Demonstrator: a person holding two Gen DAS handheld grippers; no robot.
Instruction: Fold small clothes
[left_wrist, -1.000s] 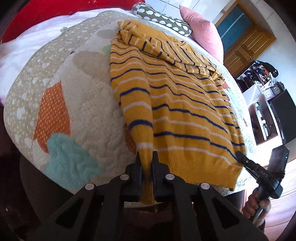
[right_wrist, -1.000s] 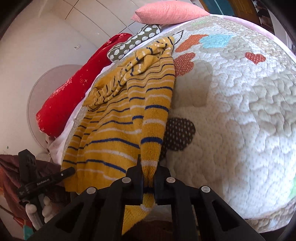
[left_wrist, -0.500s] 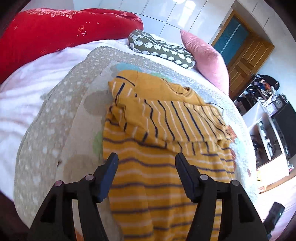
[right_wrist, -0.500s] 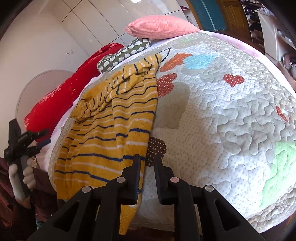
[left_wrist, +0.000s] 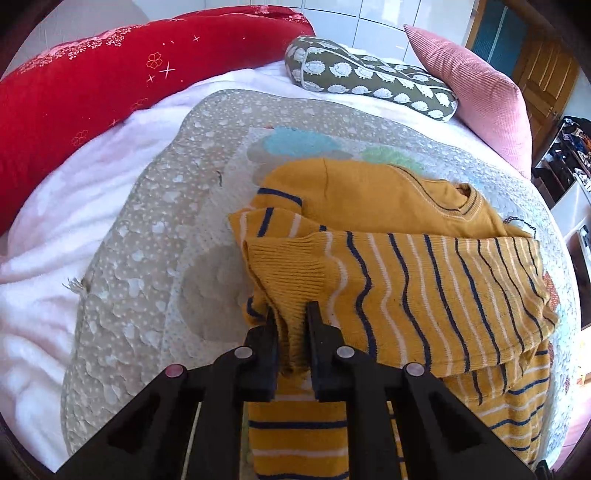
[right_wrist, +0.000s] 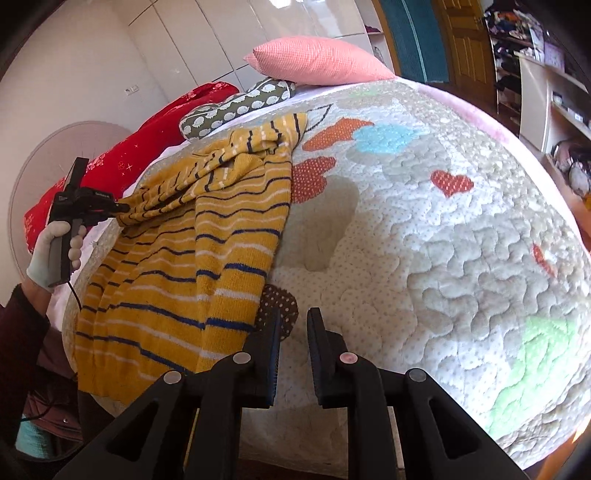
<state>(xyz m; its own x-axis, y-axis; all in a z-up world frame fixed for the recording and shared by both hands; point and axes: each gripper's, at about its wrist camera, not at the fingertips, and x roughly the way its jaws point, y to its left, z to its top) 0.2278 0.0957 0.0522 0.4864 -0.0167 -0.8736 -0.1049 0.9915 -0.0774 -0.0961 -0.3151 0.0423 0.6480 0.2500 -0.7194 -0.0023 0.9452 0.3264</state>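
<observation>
Mustard striped sweater (left_wrist: 424, 280) lies on the quilted bed (left_wrist: 155, 236), one sleeve cuff (left_wrist: 291, 273) folded across. Left hand-held gripper (left_wrist: 291, 317) closing, cuff clamped between jaws. Right hand-held gripper (right_wrist: 293, 321) slightly apart, empty, beside the hem. Risk: thin pinch slips, sleeve flops back.
</observation>
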